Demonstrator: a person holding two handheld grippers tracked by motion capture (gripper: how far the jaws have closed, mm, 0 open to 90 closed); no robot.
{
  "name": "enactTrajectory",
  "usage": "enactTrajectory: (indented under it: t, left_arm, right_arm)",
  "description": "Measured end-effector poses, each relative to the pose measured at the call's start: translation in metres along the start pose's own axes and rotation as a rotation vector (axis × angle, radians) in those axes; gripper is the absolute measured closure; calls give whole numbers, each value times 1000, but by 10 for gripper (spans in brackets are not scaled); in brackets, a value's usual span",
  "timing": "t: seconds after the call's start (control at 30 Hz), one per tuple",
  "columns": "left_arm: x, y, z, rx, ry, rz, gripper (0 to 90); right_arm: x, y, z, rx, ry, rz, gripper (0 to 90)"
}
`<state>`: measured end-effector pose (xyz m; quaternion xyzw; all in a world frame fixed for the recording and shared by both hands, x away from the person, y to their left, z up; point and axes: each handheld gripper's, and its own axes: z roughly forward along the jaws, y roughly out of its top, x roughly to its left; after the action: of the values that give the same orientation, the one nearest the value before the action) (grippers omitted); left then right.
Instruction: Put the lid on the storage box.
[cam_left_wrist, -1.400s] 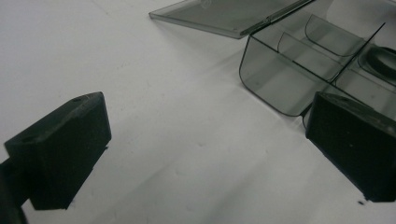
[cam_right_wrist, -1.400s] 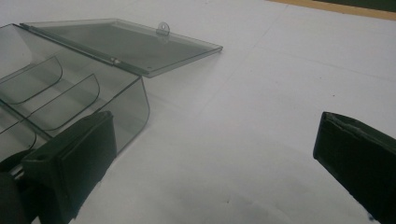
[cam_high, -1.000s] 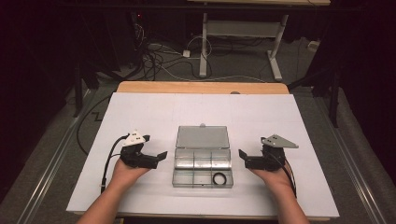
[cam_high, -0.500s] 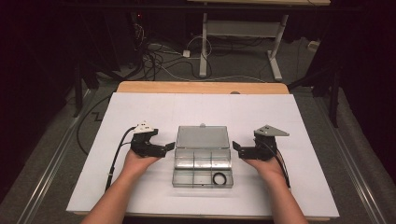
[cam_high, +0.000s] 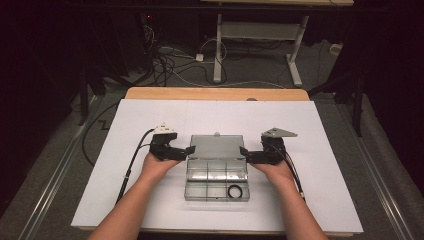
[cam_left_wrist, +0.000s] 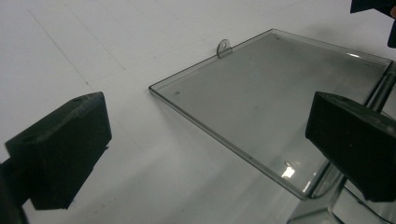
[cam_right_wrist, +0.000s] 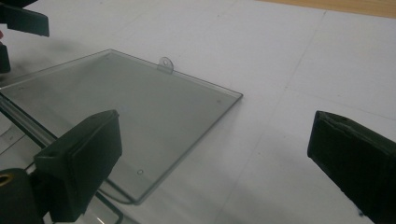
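A clear plastic compartment box (cam_high: 216, 177) lies open at the middle of the white table, its lid (cam_high: 216, 146) folded back flat toward the far side. A black ring (cam_high: 235, 191) rests in the near right compartment. My left gripper (cam_high: 188, 149) is open at the lid's left edge, and in the left gripper view the lid (cam_left_wrist: 275, 102) with its small tab (cam_left_wrist: 223, 46) lies ahead between the spread jaws. My right gripper (cam_high: 243, 152) is open at the lid's right edge. The right gripper view shows the lid (cam_right_wrist: 121, 107) and its corner between the jaws.
The white sheet (cam_high: 150, 115) covers a wooden table whose far edge (cam_high: 215, 93) shows. Cables trail from each gripper toward the near side. Beyond the table lie floor cables and a white desk frame (cam_high: 260, 45).
Both hands have moved forward and inward from beside the box's base to the two side edges of the folded-back lid. The box has not moved.
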<state>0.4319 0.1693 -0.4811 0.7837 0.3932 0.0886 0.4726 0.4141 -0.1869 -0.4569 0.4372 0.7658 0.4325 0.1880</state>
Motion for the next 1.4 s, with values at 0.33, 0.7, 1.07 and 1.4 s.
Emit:
enactTrajectory:
  t: [0.33, 0.7, 1.07, 1.4]
  left_arm:
    - [0, -1, 15, 44, -24, -37, 0]
    - [-2, -3, 18, 64, -35, -28, 0]
    - [-3, -3, 18, 66, -25, -19, 5]
    - [-4, -4, 18, 64, -23, -16, 5]
  right_arm:
    - [5, 4, 23, 58, 58, 48, 94]
    - [8, 2, 35, 114, 89, 75, 161]
    - [6, 0, 38, 127, 131, 122, 170]
    - [4, -2, 40, 146, 183, 180, 173]
